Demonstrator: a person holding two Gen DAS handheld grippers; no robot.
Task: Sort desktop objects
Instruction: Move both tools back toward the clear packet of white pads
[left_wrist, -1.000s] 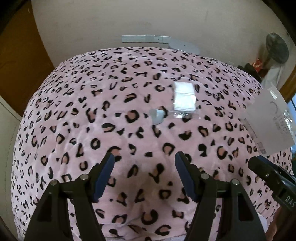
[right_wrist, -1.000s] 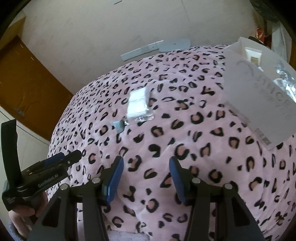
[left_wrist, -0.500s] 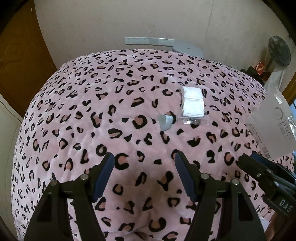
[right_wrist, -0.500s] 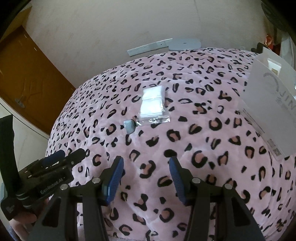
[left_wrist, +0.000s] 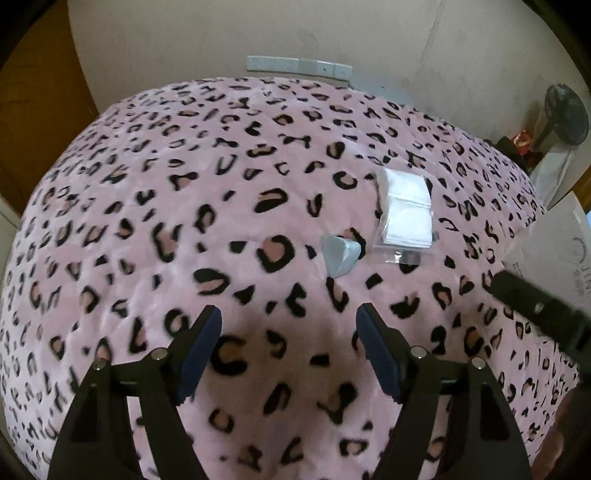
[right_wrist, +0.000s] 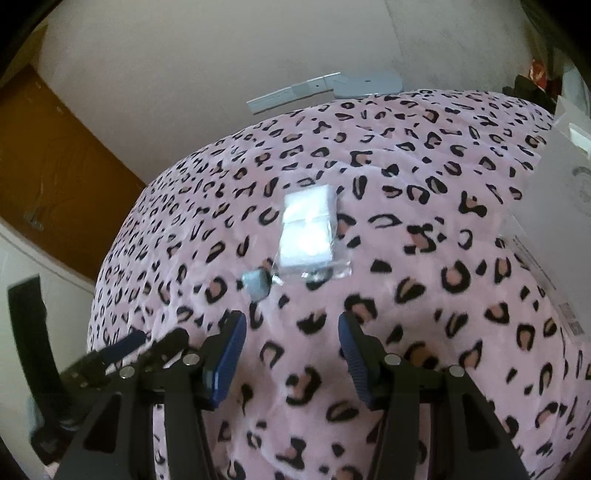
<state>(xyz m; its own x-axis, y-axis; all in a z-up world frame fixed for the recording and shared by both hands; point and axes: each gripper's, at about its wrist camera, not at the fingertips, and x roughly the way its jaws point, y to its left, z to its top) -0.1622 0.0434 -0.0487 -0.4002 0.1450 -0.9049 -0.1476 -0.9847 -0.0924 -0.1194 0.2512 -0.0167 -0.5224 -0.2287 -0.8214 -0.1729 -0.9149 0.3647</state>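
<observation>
Both grippers, left and right, are held wide and empty; the slippery bag could be fumbled, or blanket pinched.

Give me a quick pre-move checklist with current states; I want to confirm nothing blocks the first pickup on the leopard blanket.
1. Left gripper open and empty: ok.
2. Right gripper open and empty: ok.
3. Clear bag of white pads lies flat and unobstructed: ok.
4. Small grey piece separate from the bag: cannot tell, they sit very close.
5. White box at the right edge, open to receive items: cannot tell.
6. Blanket between grippers and items free of obstacles: ok.
</observation>
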